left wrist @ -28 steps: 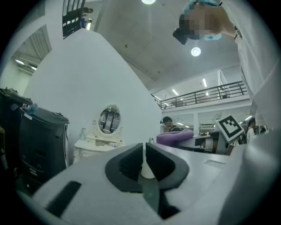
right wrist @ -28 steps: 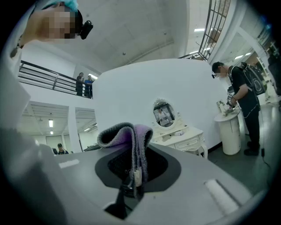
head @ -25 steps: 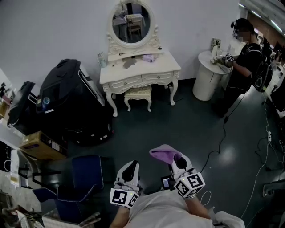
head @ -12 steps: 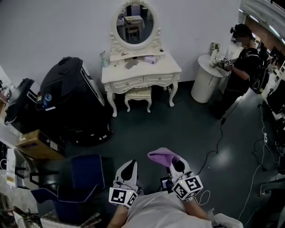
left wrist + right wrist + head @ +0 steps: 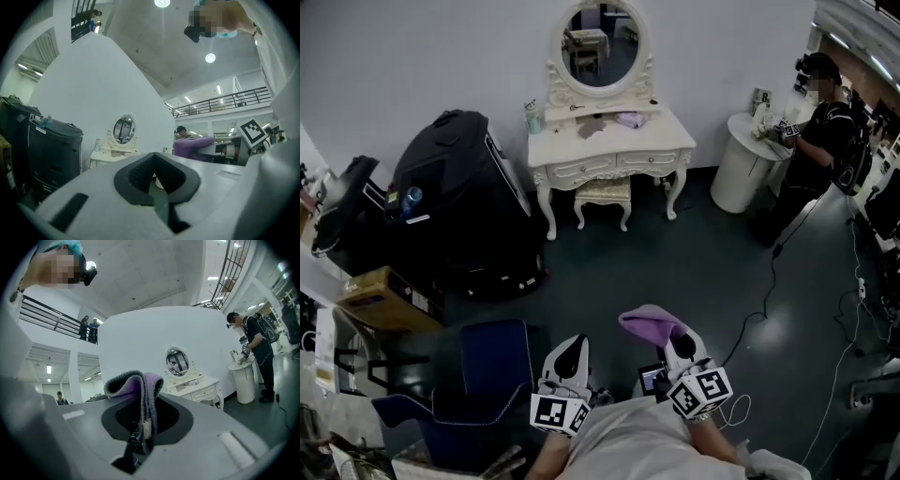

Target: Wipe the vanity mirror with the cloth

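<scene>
The oval vanity mirror [image 5: 602, 47] stands on a white dressing table [image 5: 652, 142] against the far wall, well ahead of me across the dark floor. It also shows small in the left gripper view as the mirror [image 5: 123, 130] and in the right gripper view as the mirror [image 5: 176, 362]. My right gripper [image 5: 677, 339] is held close to my body, shut on a purple cloth [image 5: 647, 322] that folds over its jaws. In its own view the cloth [image 5: 136, 380] hangs from the right gripper [image 5: 143, 423]. My left gripper [image 5: 571, 353] is beside it; the left gripper [image 5: 155, 177] is shut and holds nothing.
A big black chair-like unit [image 5: 455, 202] and a cardboard box [image 5: 380, 300] stand at left, a blue chair [image 5: 492, 361] close by my left gripper. A stool [image 5: 607, 192] sits under the table. A person [image 5: 820, 122] works at a round white stand [image 5: 742, 164]; cables [image 5: 766, 281] cross the floor.
The view has swung, so the vanity now sits further right in the picture. Both grippers keep the same pose near my body, cloth still held in the right one.
</scene>
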`<state>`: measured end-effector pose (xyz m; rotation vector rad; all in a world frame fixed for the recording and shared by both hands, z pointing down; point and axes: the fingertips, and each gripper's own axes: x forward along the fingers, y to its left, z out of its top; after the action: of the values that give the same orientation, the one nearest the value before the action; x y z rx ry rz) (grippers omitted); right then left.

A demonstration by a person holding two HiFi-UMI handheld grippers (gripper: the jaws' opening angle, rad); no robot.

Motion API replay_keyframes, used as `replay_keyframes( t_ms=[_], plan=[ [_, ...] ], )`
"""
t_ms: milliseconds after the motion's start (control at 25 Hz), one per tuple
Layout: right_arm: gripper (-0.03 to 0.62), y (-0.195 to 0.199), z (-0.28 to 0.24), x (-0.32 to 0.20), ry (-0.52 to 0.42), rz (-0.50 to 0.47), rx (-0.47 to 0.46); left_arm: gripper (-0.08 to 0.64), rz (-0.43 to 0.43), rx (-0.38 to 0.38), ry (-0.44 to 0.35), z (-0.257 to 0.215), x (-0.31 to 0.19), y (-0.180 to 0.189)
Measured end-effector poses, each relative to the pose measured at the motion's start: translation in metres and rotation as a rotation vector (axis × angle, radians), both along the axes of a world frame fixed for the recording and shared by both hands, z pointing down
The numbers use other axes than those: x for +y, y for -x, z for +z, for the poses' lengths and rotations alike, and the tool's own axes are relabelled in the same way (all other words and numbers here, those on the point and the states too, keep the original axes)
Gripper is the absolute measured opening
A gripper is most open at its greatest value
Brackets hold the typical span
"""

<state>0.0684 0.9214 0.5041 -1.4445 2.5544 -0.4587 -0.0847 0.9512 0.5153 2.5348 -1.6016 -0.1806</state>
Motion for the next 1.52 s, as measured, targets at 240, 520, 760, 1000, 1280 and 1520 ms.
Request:
replay_keyframes(
  t_ms=[240,520,760,1000,1280,1520],
  plan=[
    [0.051,0.003,0.009,-0.013,0.032,0.039,0.0,0.001,0.011,0.006,0.031,0.013,-0.013,0.011],
    [0.051,0.004,0.018,-0.066,0.043,0.018,-0.003,0.0,-0.005,-0.001,0.051,0.019,-0.067,0.008],
    [0.051,-0.022,0.017,-0.149,0.043,0.015,-0.006,0.0,0.005,-0.004,0.044,0.014,-0.152,-0.024],
    [0.051,-0.052,0.005,-0.24,0.02,-0.044,-0.011,0.001,-0.039,0.001,0.005,-0.002,-0.238,-0.055],
    [0.051,-0.071,0.008,-0.322,0.027,-0.107,-0.015,0.0,-0.11,0.003,0.015,-0.003,-0.307,-0.078],
    [0.052,-0.069,0.017,-0.373,0.052,-0.109,-0.029,0.0,-0.113,-0.01,0.029,0.003,-0.36,-0.074]
  ],
)
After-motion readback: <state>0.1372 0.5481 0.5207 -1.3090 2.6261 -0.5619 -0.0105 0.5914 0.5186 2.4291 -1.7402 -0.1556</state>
